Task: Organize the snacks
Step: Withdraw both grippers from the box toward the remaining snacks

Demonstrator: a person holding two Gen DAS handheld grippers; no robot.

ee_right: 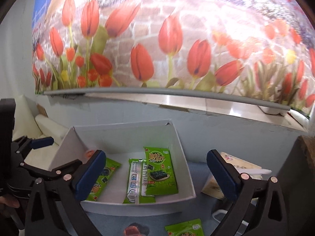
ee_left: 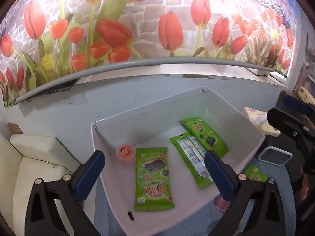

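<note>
A white open box (ee_left: 110, 129) (ee_right: 189, 179) holds three green seaweed snack packets: one at the left (ee_left: 153, 179) (ee_right: 102, 179), one face-down in the middle (ee_left: 192, 160) (ee_right: 135, 181), one at the right (ee_left: 203, 135) (ee_right: 159, 171). A small orange jelly cup (ee_left: 126, 152) (ee_right: 89, 153) sits in the box's left corner. Another green packet (ee_left: 255, 174) (ee_right: 185, 228) lies outside on the table. My left gripper (ee_left: 155, 174) is open and empty above the box. My right gripper (ee_right: 156, 177) is open and empty in front of the box; it also shows in the left wrist view (ee_left: 291, 116).
A cream tissue pack (ee_right: 238, 169) (ee_left: 256, 118) stands right of the box. A white wire-rim object (ee_left: 275, 155) (ee_right: 230, 216) lies near it. A dark round snack (ee_right: 135, 230) lies at the front. A white sofa (ee_left: 33, 165) is on the left; a tulip wall is behind.
</note>
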